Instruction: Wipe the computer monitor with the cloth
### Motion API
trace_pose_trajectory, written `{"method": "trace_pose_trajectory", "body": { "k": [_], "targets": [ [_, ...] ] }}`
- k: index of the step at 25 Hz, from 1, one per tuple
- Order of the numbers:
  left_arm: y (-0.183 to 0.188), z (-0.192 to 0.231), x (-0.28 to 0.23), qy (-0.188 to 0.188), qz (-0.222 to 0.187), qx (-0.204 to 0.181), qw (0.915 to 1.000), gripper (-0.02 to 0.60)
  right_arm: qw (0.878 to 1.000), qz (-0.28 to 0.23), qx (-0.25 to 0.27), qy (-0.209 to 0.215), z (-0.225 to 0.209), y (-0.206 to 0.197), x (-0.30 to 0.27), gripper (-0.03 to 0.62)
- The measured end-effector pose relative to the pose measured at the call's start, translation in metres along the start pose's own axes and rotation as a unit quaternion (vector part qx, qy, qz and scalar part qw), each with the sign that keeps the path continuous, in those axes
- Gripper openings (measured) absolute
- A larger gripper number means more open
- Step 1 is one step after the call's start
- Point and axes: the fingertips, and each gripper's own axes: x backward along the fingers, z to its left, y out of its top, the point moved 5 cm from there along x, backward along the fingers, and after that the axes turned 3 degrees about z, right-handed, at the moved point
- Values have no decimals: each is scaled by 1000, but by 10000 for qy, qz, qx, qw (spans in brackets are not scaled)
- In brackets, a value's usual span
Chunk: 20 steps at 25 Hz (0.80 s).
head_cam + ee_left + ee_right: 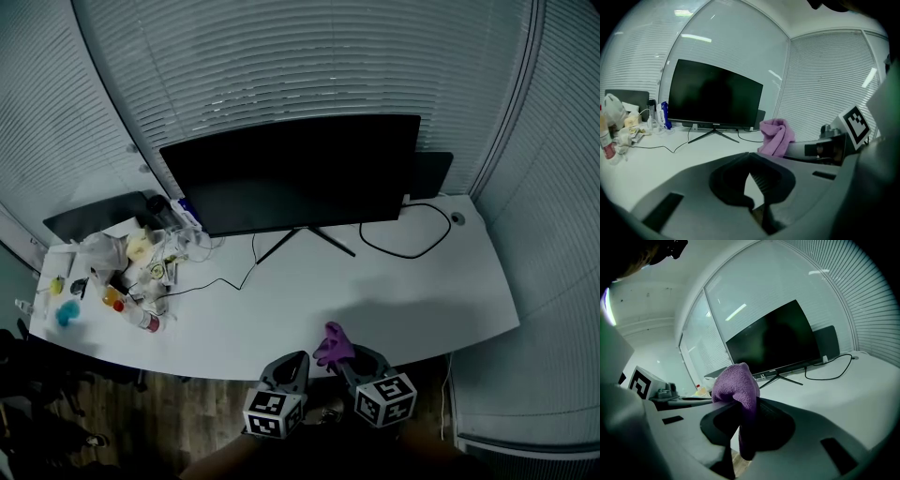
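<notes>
The black monitor (291,173) stands on its thin legs at the back middle of the white desk (281,309), screen dark; it also shows in both gripper views (715,96) (773,341). My right gripper (352,361) hovers at the desk's front edge, shut on a purple cloth (334,344) that bunches up above its jaws (735,385). Just to its left, my left gripper (292,361) is shut with nothing in it (750,157). The cloth (776,136) appears in the left gripper view, off to the right. Both grippers are well short of the monitor.
Bottles, a plastic bag and small items (131,267) crowd the desk's left end beside a dark flat device (94,214). A black cable (408,239) loops at the right of the monitor stand, another (225,281) runs left. Window blinds stand behind. Wooden floor lies below the front edge.
</notes>
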Motion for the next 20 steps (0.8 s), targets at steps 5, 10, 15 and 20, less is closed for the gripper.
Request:
{"method": "trace_pose_trajectory", "body": {
  "k": [5,10,15,20],
  "targets": [
    [5,9,2,37,31,35,10000,6,10000,52,-25,34,4,5,-10,78],
    [5,26,9,129,35,96,9999,6,9998,128,-14,126,14,8,-26,78],
    [6,50,21,252,-31,217,9994,6,9994,229,28,263,32,11,-48,78],
    [7,83,36,393,-23,362,9986,6,9987,325,111,388,56,18,-80,78]
  ]
}}
